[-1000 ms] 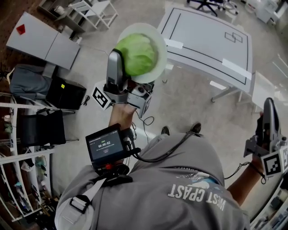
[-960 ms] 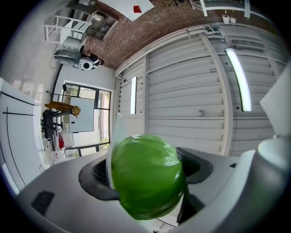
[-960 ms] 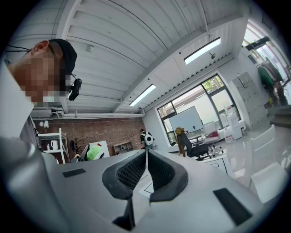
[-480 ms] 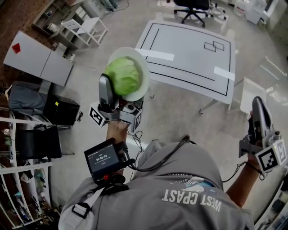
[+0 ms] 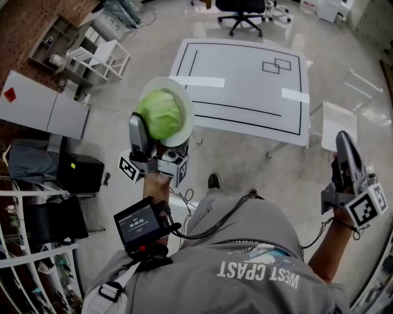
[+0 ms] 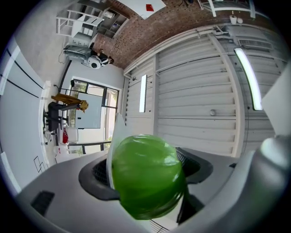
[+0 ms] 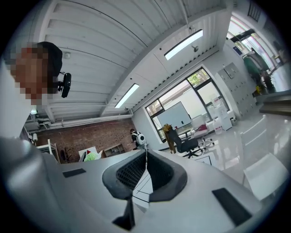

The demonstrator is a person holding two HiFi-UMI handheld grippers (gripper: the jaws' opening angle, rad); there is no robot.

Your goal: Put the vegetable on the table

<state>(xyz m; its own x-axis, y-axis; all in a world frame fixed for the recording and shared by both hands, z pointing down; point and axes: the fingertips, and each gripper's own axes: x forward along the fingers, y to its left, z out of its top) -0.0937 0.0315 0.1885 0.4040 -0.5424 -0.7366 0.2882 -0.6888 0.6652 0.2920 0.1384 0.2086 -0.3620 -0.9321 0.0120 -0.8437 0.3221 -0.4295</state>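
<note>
Nearest the camera is the person's grey-shirted torso, with a small screen unit (image 5: 140, 224) strapped at the left forearm. Just beyond it the left tool (image 5: 153, 132) is raised in front of the body. Its jaws stand wide and clamp a round green vegetable (image 5: 161, 113), a leafy head that fills the gap between them. A white plate (image 5: 185, 98) lies against the vegetable's far side. Whether the plate is pinched along with it or only rides behind it, I cannot tell. Off to the right, low and well apart from all this, the right tool (image 5: 344, 150) hangs with its jaws pressed together and nothing between them.

Farther out is bare floor, then the white worktop (image 5: 245, 92) marked with black lines and strips of tape. Nothing sits on the part in view. An office chair (image 5: 242, 9) stands behind it.

The step in hand looks like the carry: the vegetable is gripped and held in the air, short of the worktop and off its near left corner. The next move calls for closing that gap and bringing the left tool over the surface. It should then go down until the load rests on the worktop before the jaws let go. A round head may roll once freed, so it wants a low, level release away from the edge.
</note>
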